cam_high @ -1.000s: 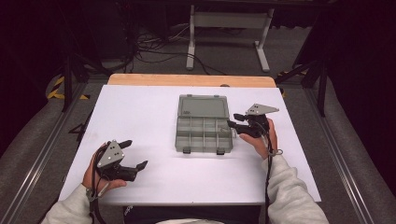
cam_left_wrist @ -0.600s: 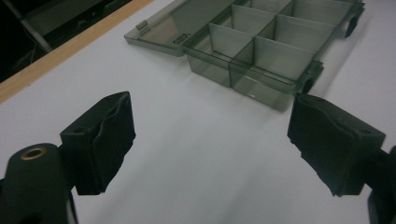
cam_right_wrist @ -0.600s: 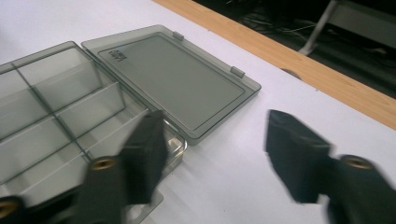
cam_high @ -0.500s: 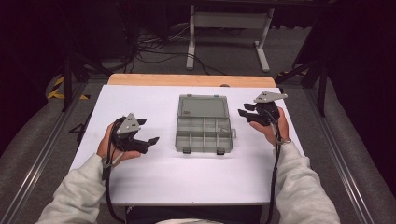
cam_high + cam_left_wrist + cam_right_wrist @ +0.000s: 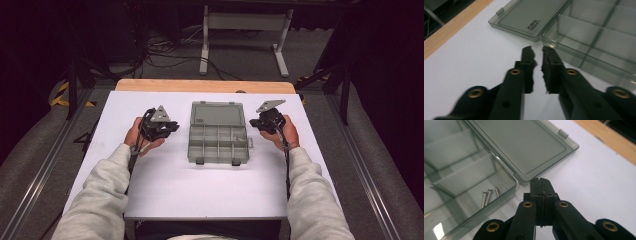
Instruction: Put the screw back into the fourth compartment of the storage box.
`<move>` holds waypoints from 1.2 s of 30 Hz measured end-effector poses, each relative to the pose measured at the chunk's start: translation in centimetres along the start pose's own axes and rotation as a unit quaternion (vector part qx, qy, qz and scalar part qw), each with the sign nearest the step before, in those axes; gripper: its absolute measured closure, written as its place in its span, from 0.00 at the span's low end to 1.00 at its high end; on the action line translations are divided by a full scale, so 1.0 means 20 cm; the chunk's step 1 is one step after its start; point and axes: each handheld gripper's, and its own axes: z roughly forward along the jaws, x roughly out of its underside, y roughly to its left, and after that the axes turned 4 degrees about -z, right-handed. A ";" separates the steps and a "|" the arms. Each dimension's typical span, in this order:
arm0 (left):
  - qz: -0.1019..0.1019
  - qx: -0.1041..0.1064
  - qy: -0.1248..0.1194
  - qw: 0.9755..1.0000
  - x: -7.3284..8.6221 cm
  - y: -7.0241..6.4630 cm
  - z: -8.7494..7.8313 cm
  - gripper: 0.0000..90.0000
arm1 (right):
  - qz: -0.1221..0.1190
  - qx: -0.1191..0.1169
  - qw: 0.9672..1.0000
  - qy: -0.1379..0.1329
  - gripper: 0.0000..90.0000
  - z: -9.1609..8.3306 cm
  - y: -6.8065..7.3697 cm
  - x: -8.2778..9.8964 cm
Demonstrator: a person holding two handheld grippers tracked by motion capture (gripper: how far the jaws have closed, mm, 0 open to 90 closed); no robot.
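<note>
A clear grey compartment box (image 5: 218, 148) lies open at the middle of the white table, its lid (image 5: 218, 114) flat on the far side. Three small screws (image 5: 487, 196) rest in one corner compartment. My left gripper (image 5: 175, 126) hovers just left of the box and points at it. Its jaws (image 5: 537, 51) have just been closing and stand shut with nothing between them, near the seam of lid (image 5: 529, 17) and box (image 5: 599, 37). My right gripper (image 5: 252, 122) is just right of the box. Its jaws (image 5: 539, 181) have also just closed, pressed together on nothing, by the lid's corner (image 5: 524, 145).
The white table top (image 5: 200, 190) has a wooden strip (image 5: 205, 86) along its far edge. Beyond it are a dark floor with cables (image 5: 165, 50) and a metal stand (image 5: 245, 30). Grey rails run along both sides of the table.
The left hand travelled from the near left of the table up to the box's left side, and its jaws closed. The right hand shifted slightly toward the far side, and its jaws closed too.
</note>
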 end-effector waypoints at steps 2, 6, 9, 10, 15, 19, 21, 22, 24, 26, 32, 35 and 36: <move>-0.003 0.003 0.019 1.000 -0.02 0.02 0.07 1.00 | 0.006 -0.006 1.000 0.011 1.00 0.04 -0.01 0.01; -0.005 0.012 0.040 0.999 -0.05 0.03 0.15 1.00 | 0.017 -0.013 1.000 0.021 1.00 0.08 -0.05 0.01; -0.013 0.006 0.044 0.999 -0.07 0.05 0.19 1.00 | 0.016 -0.023 0.999 0.035 1.00 0.12 -0.07 0.00; -0.022 0.008 0.041 0.999 -0.08 0.05 0.21 1.00 | 0.016 -0.025 0.999 0.039 1.00 0.13 -0.07 0.00; -0.025 0.007 0.050 0.998 -0.08 0.06 0.27 1.00 | 0.012 -0.041 0.998 0.048 1.00 0.17 -0.06 0.00; -0.031 0.009 0.054 0.998 -0.09 0.08 0.31 1.00 | 0.013 -0.043 0.997 0.055 1.00 0.19 -0.06 0.00; -0.031 0.008 0.060 0.998 -0.08 0.08 0.34 1.00 | 0.012 -0.045 0.997 0.054 1.00 0.19 -0.06 -0.01; -0.040 0.012 0.055 0.998 -0.07 0.08 0.34 1.00 | 0.013 -0.045 0.997 0.053 1.00 0.20 -0.07 -0.01; -0.047 0.016 0.047 0.998 -0.07 0.09 0.35 0.99 | 0.014 -0.049 0.998 0.049 1.00 0.20 -0.08 0.00; -0.061 0.022 0.044 0.997 -0.07 0.11 0.35 1.00 | 0.015 -0.051 0.998 0.045 1.00 0.20 -0.08 0.00; -0.089 0.018 0.030 0.995 -0.07 0.13 0.37 0.97 | 0.033 -0.058 0.998 0.022 1.00 0.21 -0.10 0.02; -0.101 0.015 0.026 0.994 -0.07 0.15 0.38 0.95 | 0.045 -0.060 0.997 0.008 1.00 0.22 -0.11 0.03; -0.101 0.015 0.026 0.994 -0.07 0.15 0.38 0.97 | 0.045 -0.060 0.997 0.008 1.00 0.22 -0.11 0.03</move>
